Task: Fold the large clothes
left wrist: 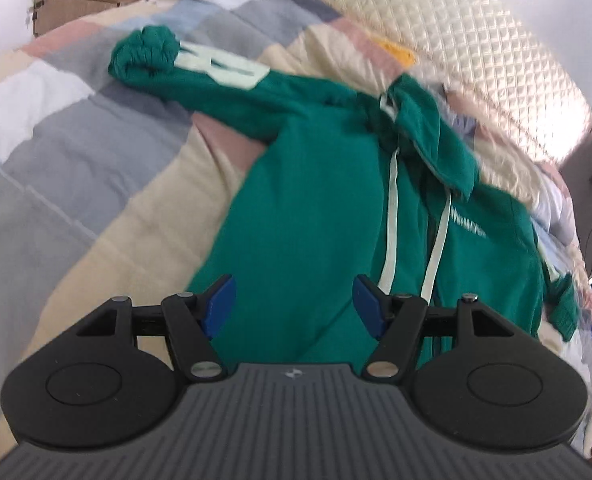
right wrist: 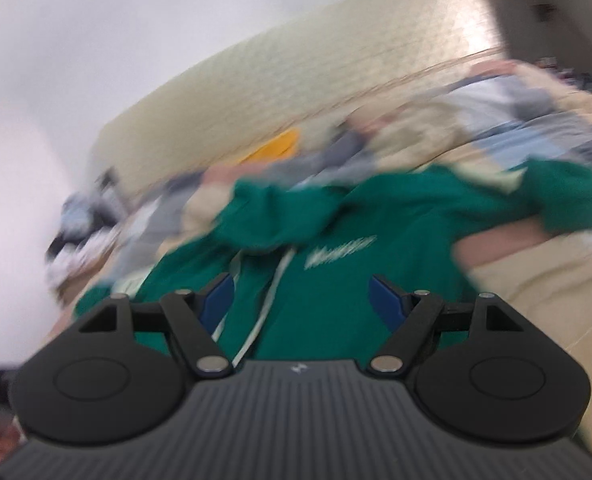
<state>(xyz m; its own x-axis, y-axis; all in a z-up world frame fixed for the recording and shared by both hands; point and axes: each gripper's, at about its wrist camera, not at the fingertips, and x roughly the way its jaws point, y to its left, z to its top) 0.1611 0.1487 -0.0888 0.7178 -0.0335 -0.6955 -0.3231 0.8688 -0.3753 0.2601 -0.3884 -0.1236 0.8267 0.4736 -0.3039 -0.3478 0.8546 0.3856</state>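
- In the upper left of the left wrist view we see one sleeve of the green hoodie stretched out across the patchwork quilt, its cuff bunched.
- At frame centre the hoodie body lies front up and spread out, drawstrings trailing over it; we judge no fold made yet.
- Low in that frame, our left gripper hovers over the body with its jaws apart, holding nothing.
- In the right wrist view, which is blurred, our right gripper seems likewise parted and empty above the chest.
- At right, the other sleeve still lies outward, so sleeves and body remain to fold.
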